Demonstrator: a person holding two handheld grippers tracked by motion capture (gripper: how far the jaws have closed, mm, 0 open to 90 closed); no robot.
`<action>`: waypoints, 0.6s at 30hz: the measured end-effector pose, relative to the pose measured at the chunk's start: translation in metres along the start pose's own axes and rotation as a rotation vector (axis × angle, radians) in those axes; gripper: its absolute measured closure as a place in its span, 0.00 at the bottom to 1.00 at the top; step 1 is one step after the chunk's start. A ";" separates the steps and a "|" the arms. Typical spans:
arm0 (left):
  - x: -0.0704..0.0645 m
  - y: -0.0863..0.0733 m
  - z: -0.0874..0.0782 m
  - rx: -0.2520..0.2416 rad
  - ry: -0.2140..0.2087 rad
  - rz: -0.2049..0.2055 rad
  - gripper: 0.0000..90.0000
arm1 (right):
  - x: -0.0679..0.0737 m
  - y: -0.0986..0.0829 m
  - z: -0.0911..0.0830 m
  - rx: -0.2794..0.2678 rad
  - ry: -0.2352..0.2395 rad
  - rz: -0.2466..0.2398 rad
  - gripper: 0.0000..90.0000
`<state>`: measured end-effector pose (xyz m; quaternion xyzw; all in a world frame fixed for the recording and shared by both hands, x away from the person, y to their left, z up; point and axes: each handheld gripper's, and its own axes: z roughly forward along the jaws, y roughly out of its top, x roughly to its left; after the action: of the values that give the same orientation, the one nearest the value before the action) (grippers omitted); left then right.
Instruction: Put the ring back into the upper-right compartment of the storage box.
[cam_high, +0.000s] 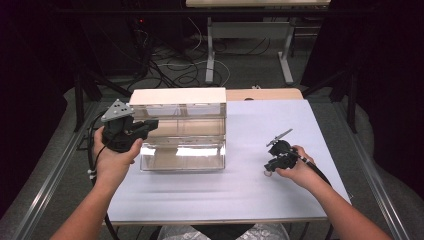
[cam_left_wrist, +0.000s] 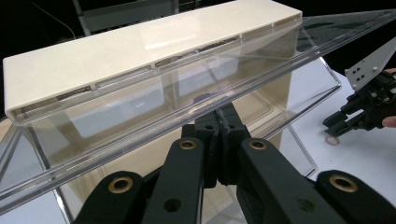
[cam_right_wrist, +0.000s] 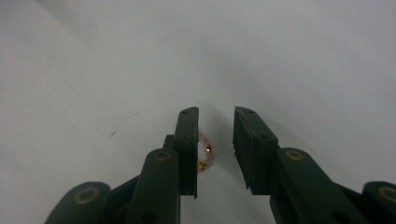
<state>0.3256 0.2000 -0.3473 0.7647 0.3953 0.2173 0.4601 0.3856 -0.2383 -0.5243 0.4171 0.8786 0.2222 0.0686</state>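
A clear plastic cabinet (cam_high: 182, 131) with a cream top (cam_left_wrist: 140, 46) stands at the table's left middle. My left gripper (cam_high: 150, 123) is at its left front, jaws shut on the edge of a clear hinged flap (cam_left_wrist: 116, 149) that is tilted up and outward. On the white sheet to the right lies a small pink ring with gold beads (cam_right_wrist: 207, 151). My right gripper (cam_right_wrist: 215, 114) hovers over it, open, with the ring between the jaws beside the left one. The left gripper view also catches the right gripper (cam_left_wrist: 340, 122) and the ring (cam_left_wrist: 332, 141).
The white sheet (cam_high: 260, 125) covers most of the table, with bare room between the cabinet and my right hand. A wooden board edge (cam_high: 264, 94) shows behind it. Cables and another table's legs (cam_high: 210, 50) lie on the floor beyond.
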 end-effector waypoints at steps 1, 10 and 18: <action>0.000 0.000 0.000 0.000 -0.001 0.000 1.00 | -0.001 0.000 0.002 -0.001 0.012 -0.010 0.79; 0.000 0.000 0.001 -0.003 0.001 -0.002 1.00 | -0.002 -0.003 0.006 0.035 0.015 -0.017 0.81; 0.000 0.000 0.001 -0.001 -0.001 -0.002 1.00 | 0.000 -0.003 0.007 0.038 0.010 -0.012 0.87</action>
<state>0.3263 0.1996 -0.3481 0.7641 0.3957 0.2165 0.4611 0.3858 -0.2379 -0.5322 0.4119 0.8855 0.2073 0.0578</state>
